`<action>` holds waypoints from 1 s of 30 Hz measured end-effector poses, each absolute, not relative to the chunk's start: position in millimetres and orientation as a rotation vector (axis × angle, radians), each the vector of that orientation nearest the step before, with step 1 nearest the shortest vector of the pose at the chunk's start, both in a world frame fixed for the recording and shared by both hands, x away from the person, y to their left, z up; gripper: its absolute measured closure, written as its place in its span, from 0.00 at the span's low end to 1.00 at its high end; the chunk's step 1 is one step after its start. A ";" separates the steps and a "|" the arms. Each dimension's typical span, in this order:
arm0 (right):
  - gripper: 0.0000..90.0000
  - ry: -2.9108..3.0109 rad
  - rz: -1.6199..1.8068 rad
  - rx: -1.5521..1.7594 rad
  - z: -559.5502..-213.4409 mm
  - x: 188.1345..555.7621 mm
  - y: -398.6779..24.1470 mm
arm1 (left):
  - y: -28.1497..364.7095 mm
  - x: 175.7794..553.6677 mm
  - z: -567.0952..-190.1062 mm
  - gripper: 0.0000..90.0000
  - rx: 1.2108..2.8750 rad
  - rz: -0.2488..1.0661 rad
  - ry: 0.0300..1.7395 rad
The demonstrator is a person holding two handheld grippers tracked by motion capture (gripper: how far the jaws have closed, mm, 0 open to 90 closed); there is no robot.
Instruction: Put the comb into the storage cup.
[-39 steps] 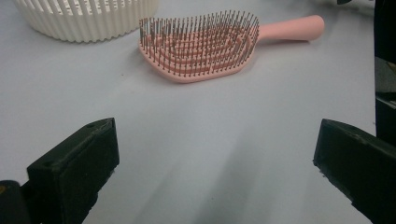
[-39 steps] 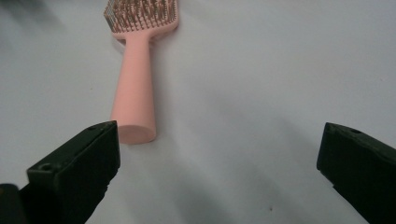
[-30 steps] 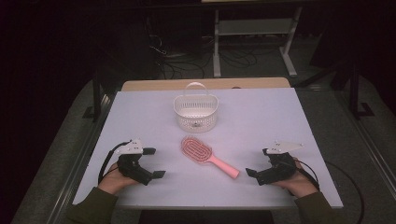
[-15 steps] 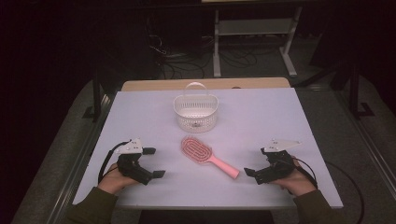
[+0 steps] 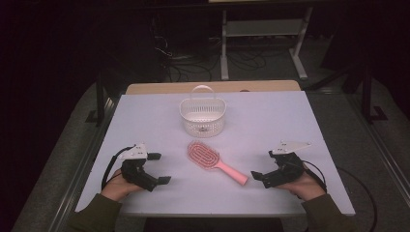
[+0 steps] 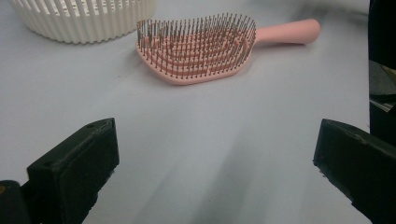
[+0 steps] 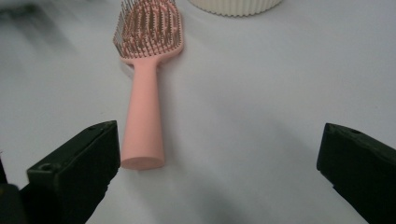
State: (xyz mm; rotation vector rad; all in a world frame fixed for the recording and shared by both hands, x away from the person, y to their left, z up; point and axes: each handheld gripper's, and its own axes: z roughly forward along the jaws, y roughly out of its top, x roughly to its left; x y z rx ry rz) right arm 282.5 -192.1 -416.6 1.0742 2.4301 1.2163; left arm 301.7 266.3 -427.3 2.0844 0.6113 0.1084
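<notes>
Now right gripper (image 5: 257,176) agape just beside pink hairbrush (image 5: 215,162) handle.

hairbrush (image 5: 215,162) flat on table (image 5: 300,125) | right tool (image 5: 257,176) near handle, open

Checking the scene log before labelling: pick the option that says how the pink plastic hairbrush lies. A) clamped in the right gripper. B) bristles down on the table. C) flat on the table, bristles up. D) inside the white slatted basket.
C: the pink plastic hairbrush lies flat on the white table, bristles up, apart from the white slatted basket; the right gripper is open near its handle.
</notes>
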 end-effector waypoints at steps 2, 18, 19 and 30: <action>0.00 2.432 1.217 1.082 -415.7 283.7 -191.5 | 266.9 301.5 -427.3 0.00 2.081 0.111 0.614; 0.00 2.436 1.238 1.086 -409.6 290.3 -182.1 | 267.9 301.8 -426.8 0.00 2.068 0.109 0.627; 0.00 2.436 1.241 1.085 -409.2 290.8 -181.3 | 267.9 301.8 -426.9 0.00 2.070 0.110 0.627; 0.00 2.436 1.265 1.071 -403.2 296.3 -174.5 | 267.2 301.5 -426.3 0.00 2.073 0.111 0.625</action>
